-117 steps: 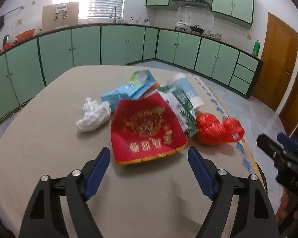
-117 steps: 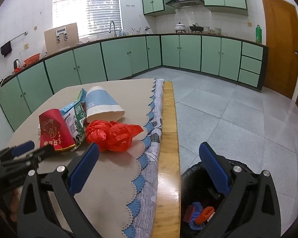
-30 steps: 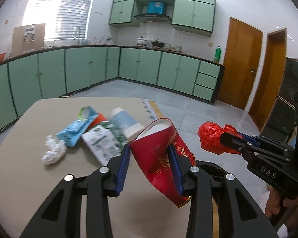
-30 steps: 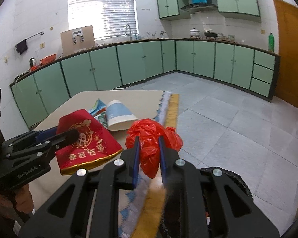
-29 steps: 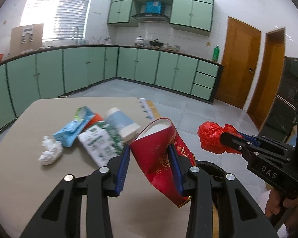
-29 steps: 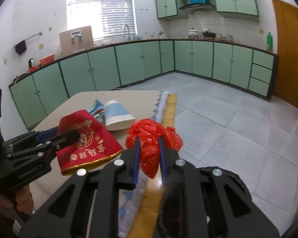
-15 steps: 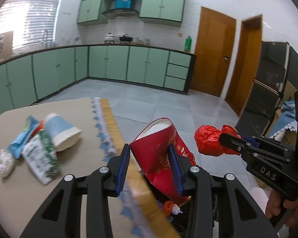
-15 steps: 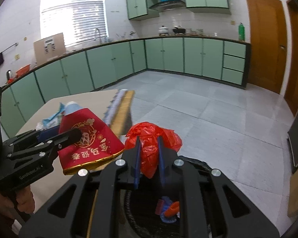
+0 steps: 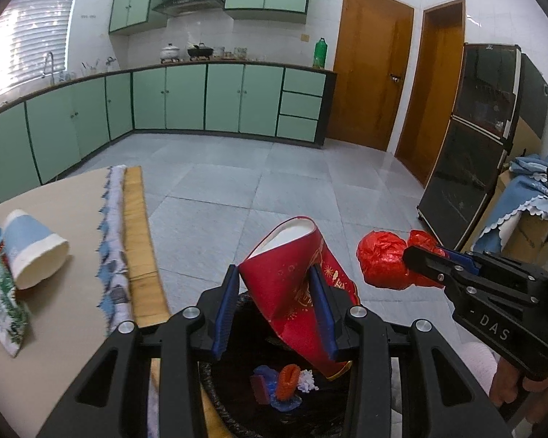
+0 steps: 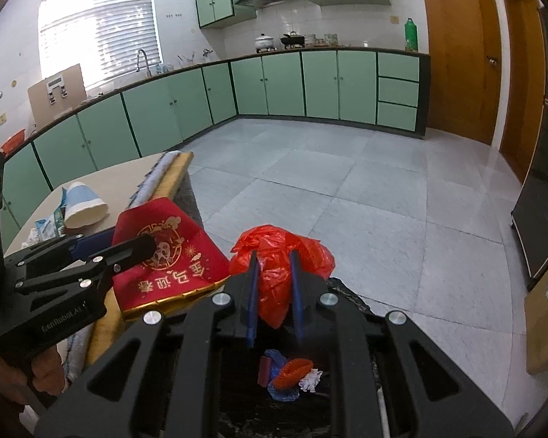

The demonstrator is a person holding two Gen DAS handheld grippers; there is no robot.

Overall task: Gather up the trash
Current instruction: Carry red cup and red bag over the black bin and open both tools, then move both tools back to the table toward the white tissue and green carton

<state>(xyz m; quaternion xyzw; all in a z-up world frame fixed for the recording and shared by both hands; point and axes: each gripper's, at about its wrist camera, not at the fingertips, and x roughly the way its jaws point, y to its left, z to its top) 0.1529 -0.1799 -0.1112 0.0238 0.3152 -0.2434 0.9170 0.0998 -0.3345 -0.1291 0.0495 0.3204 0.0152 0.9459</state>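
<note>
Whereas held over the beige-clothed table (image 9: 62, 328) a second ago, now carried past its wooden edge strip (image 9: 139, 241) and out above the black-lined trash bin (image 9: 233, 398). Left behind on the cloth, at the far left of the left wrist view: a green-and-white printed packet (image 9: 0, 303) lying flat and, touching it, a blue-and-white paper cup (image 9: 33, 252) on its side, mouth toward the table edge. Pushed from mid-frame out to the margin since that earlier look. Unchanged in grip: left gripper (image 9: 274, 272) clamped on the red paper cup with gold print (image 9: 285, 284), blue pads pressed against its two sides, no wider or narrower than before. Tilted, with the white inside showing at the far end and the gold-edged end hanging low over the bin's opening. Further right, right gripper (image 10: 273, 259) pinched almost fully closed on the crumpled red plastic bag (image 10: 277, 248), thin blue pads sunk into the film, with a bulge above the tips and a droop below them. Aimed forward and downward alike, side by side and near each other, cup to the left of bag, not touching. Directly beneath, at the bottom of the bin: blue, orange and white scraps (image 10: 292, 372). At the right edge of the left wrist view, a person's hand (image 9: 522, 387) wrapped round the right gripper's handle. At the lower left of the right wrist view, the other hand (image 10: 36, 368) likewise round the left one's.
</note>
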